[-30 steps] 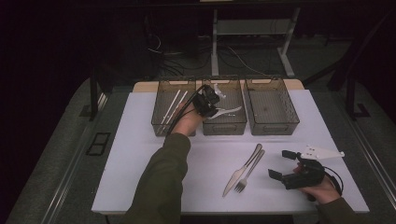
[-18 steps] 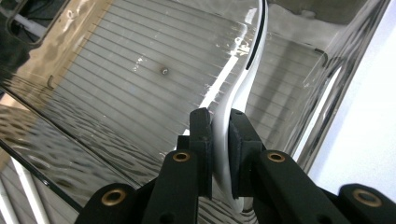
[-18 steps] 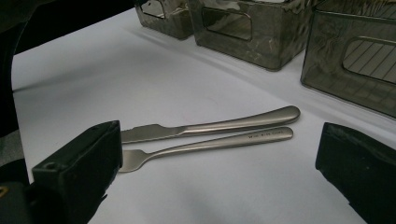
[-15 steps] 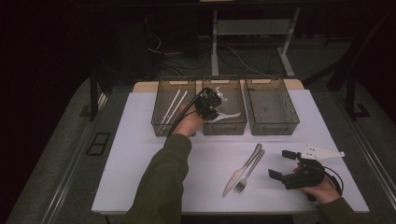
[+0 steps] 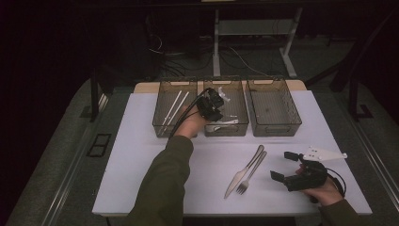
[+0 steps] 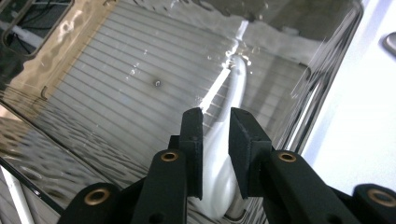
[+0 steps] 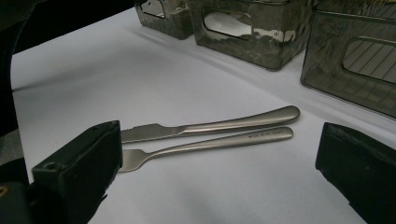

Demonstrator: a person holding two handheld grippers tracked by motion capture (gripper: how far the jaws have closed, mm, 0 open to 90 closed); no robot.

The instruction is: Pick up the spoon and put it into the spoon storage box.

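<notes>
My left gripper (image 5: 217, 101) hangs over the middle smoky bin (image 5: 226, 133). In the left gripper view its jaws have just been opening and stand a little apart, my left gripper (image 6: 215, 116) open around a white plastic spoon (image 6: 236, 79) that lies on the bin's ribbed floor. At the front right of the table my right gripper (image 5: 282, 165) stands wide open. A steel knife (image 5: 244, 172) and a steel fork (image 5: 251, 175) lie side by side just left of it. In the right gripper view the knife (image 7: 210, 126) and fork (image 7: 210, 142) lie ahead of my right gripper (image 7: 219, 154).
Three smoky plastic bins stand in a row at the back of the white mat. The left bin (image 5: 162, 127) holds white sticks, and the right bin (image 5: 275, 132) has a bare floor. Another white utensil (image 5: 229, 122) lies in the middle bin.
</notes>
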